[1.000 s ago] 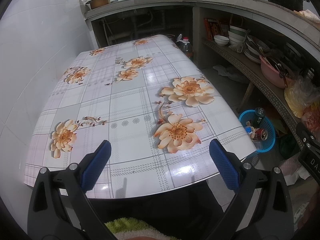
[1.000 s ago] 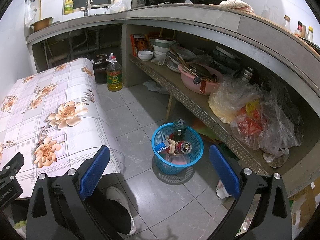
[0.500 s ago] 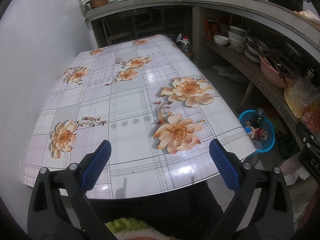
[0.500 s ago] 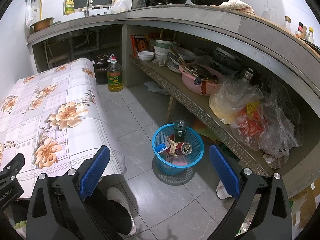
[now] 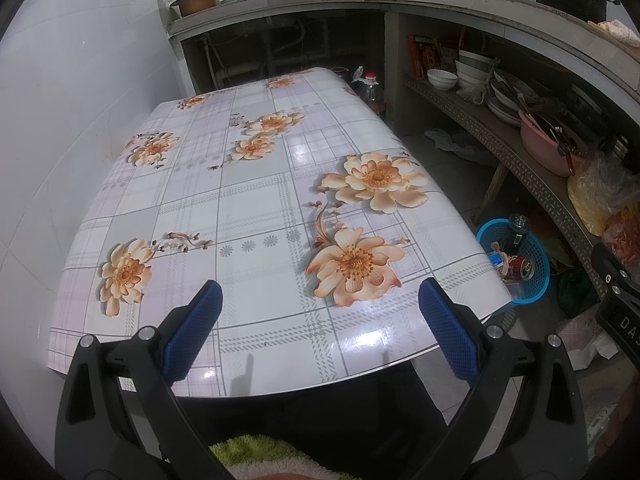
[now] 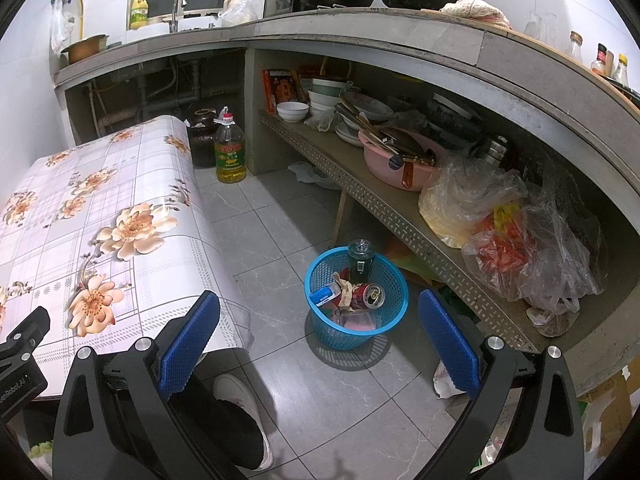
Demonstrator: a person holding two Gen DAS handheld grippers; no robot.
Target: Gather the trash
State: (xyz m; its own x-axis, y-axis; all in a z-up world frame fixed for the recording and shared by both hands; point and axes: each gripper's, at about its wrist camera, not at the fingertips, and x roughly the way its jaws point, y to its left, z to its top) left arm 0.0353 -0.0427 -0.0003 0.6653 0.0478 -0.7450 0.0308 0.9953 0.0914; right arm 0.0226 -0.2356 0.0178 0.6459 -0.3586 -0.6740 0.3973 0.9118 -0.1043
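Kitchen corner. Concrete counter (image 6: 360,36) wraps the far and right sides; a perforated lower shelf (image 6: 400,216) runs under it along the right, loaded with a pink basin (image 6: 396,164) and plastic bags (image 6: 520,236).

Table (image 5: 256,204) with flowered plaid cover sits against the white tiled wall on the left. Its near edge lies just ahead of the left gripper (image 5: 320,320); its right edge drops to the floor aisle.

Tiled floor (image 6: 280,216) forms an open lane between the table's right edge and the shelf, running from the near foreground back to an oil bottle (image 6: 229,152) standing near the table's far corner.

Blue trash basket (image 6: 384,312) stands on the floor in that lane, near the shelf front, apart from the table. Inside it: a red can (image 6: 368,295) on its side, a dark bottle (image 6: 361,258) upright at the back, a blue-and-white packet (image 6: 323,294), crumpled paper (image 6: 345,286).

Left gripper: jaws spread wide, nothing between the blue pads, held over the table's near edge. Right gripper (image 6: 320,320): jaws spread wide, holding nothing, aimed at the basket from above the floor.

Against half a second and one second ago: both views match; grippers, basket and contents unmoved.
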